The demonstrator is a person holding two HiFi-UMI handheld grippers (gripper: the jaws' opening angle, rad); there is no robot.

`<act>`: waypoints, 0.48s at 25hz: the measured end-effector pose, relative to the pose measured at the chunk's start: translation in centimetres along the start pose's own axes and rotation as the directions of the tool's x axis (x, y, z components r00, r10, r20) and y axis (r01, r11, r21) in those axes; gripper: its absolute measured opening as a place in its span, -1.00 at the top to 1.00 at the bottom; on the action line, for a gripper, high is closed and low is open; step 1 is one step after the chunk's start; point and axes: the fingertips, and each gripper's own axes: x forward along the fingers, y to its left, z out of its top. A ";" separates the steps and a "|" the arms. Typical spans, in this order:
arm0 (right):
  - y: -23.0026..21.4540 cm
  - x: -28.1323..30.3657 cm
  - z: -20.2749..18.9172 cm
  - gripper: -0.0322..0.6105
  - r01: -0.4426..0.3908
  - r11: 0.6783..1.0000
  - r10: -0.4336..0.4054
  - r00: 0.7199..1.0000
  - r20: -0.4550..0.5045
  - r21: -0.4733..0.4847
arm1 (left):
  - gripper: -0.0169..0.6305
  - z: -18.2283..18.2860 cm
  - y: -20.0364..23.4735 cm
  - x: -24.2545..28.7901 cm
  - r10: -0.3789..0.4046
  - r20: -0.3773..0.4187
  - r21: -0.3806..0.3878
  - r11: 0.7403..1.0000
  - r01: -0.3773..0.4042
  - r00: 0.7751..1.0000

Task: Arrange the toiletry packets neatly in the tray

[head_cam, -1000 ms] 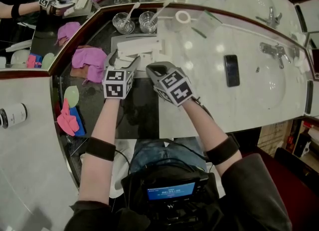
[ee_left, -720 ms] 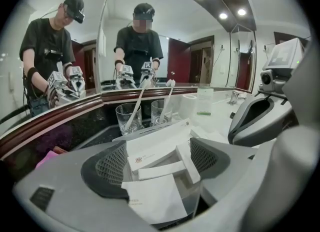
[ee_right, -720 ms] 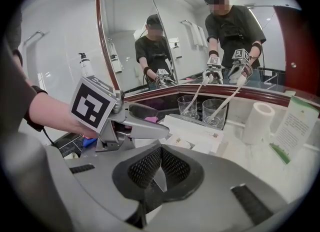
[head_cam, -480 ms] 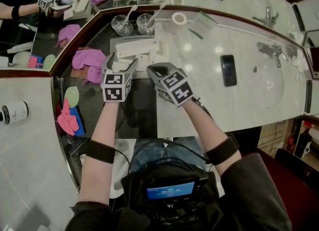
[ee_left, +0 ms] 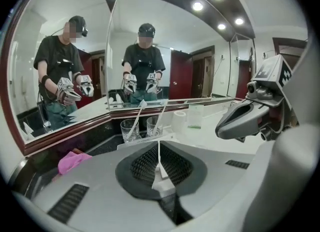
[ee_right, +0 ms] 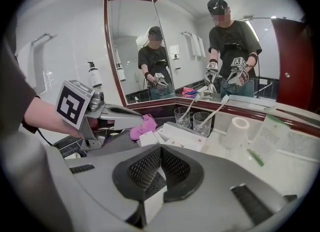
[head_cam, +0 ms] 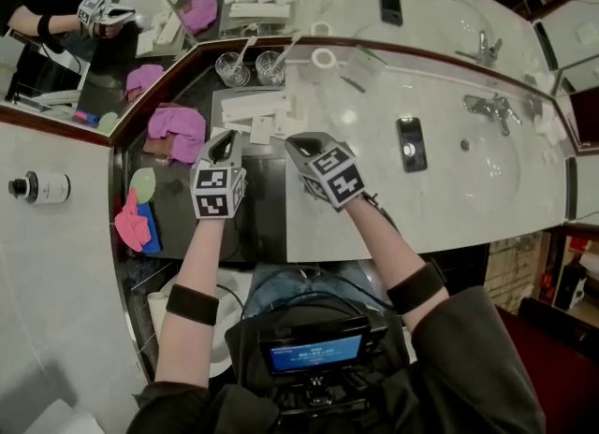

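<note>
Both tongs were side by side at the near edge of the tray [head_cam: 221, 97], which sat where the dark counter meets the white marble counter [head_cam: 374, 200]. Left gripper [head_cam: 227, 136]: jaws had just been closing and were now clenched, with a thin white packet [ee_left: 159, 151] seen edge-on, pinched between the mesh pads [ee_left: 144, 162]. Right gripper [head_cam: 296, 145]: jaws squeezed fully together, pads meeting. The other toiletry packets [head_cam: 255, 106] lay loose on the tray, one long and several small, some overlapping. Behind the tray stood two glasses [head_cam: 231, 68], each with a toothbrush, in front of the mirror. A pink cloth [head_cam: 178, 131] was bunched just left of the tray. A phone [head_cam: 409, 138] lay well to the right, toward the basin.
</note>
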 end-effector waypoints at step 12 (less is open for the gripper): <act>-0.3 -7.5 1.4 0.89 0.053 0.998 -0.058 0.989 0.137 0.038 | 0.94 -0.9 -2.4 -9.1 0.018 0.024 -0.103 0.995 -0.016 1.000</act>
